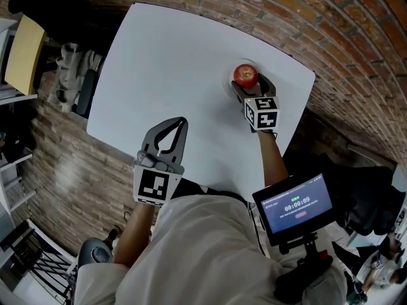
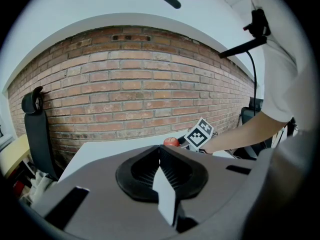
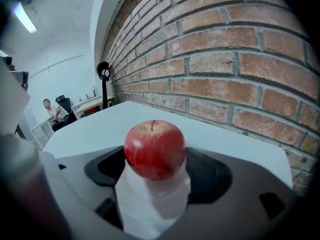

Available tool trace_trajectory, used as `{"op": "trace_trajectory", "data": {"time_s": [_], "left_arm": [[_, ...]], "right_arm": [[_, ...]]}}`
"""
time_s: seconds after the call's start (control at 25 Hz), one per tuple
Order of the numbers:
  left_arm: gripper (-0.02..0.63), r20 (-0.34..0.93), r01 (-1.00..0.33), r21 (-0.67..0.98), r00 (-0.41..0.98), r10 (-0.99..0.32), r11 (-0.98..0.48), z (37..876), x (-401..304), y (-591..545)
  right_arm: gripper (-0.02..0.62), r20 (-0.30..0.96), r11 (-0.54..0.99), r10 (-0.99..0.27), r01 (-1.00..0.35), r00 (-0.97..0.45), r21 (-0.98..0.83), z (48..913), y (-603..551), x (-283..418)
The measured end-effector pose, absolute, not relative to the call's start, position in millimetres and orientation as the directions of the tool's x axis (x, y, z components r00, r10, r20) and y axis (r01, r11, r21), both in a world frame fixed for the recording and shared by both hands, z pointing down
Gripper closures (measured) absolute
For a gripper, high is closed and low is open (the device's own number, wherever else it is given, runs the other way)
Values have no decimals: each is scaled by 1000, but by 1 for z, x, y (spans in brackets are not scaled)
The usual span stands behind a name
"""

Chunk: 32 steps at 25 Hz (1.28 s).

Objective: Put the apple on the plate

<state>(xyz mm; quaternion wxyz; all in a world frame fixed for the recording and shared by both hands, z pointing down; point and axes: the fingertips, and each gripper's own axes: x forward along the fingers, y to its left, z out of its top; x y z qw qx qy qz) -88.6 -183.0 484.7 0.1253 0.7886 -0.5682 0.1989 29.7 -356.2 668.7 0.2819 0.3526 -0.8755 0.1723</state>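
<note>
A red apple [image 1: 245, 75] sits at the far right of the white table [image 1: 178, 62], on a small white plate [image 1: 231, 81] that barely stands out from the tabletop. My right gripper [image 1: 252, 85] holds the apple [image 3: 154, 149] between its dark pads; its jaws stand close against both sides of the fruit. My left gripper [image 1: 182, 122] hovers over the table's near edge, shut with nothing in it, and its tips [image 2: 160, 150] meet. From there the apple [image 2: 171, 142] and the right gripper's marker cube [image 2: 201, 134] show far off.
A brick wall [image 3: 225, 59] runs right behind the apple and the table's far edge. A screen on a stand [image 1: 299, 205] is near my right elbow. A black chair [image 2: 36, 129] and shelves [image 1: 19, 68] stand off the table's left side.
</note>
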Motion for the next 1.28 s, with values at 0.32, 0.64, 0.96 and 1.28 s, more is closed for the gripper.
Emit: {"op": "trace_trajectory", "data": {"time_s": [0.32,0.64,0.96,1.28], "left_arm": [[600,454,-945,-23,280,-846,-325,485,-88,-184],[600,454,-946,-19,280,-846,-324,484,-88,-183],[600,453,-949,-21,272,-849,-315,484,-93,-182],[600,443,-948,-21,277,-853,-319,479,-92,-180]], "right_arm": [[224,644,698,-500,-710,-579,-96,674,-354,32],[224,651,709,-489,-699,-581,-91,674,-354,31],[224,658,711,-475,-695,-585,-105,676,-352,32],[224,677,706,-462,-699,-573,-110,676,-346,36]]}}
